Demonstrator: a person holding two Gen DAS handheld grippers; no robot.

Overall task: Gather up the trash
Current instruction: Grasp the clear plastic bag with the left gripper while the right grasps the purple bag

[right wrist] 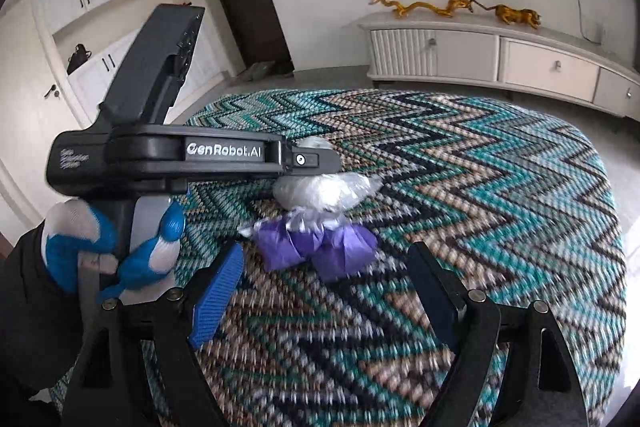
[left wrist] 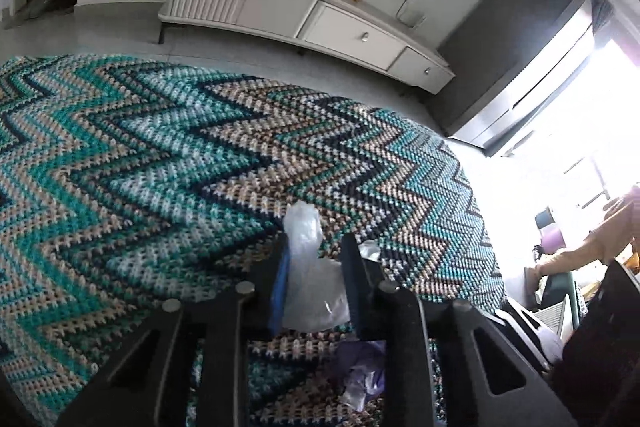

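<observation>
trash here is two crumpled plastic bags lying on the zigzag-knit cover point(right wrist: 480, 187) of a low rounded surface: a clear plastic bag point(right wrist: 328, 189) in the middle, and a purple plastic bag point(right wrist: 320, 247) just near of it, the two touching or almost so. the step in hand looks like the first pickup. the left gripper point(left wrist: 314, 267) has its fingers narrowed onto the clear bag, with the film bunched up between the blue pad and the dark pad and poking out past the tips; from the right wrist view this gripper comes in from the left, held by a hand in a blue-and-white glove point(right wrist: 112, 251), its tip right on top of the clear bag. whether the bag is already off the cover i cannot tell. the right gripper point(right wrist: 328, 287) hangs spread wide and holds nothing, its two pads either side of the purple bag but on the near side of it, not touching. next move, as i judge it: lift the clear bag away, then bring the right gripper forward and down over the purple bag and close on its bunched middle. thin film slips and may drag its neighbour along. no bin shows in either view. a white tv cabinet point(right wrist: 500, 55) stands far behind.
</observation>
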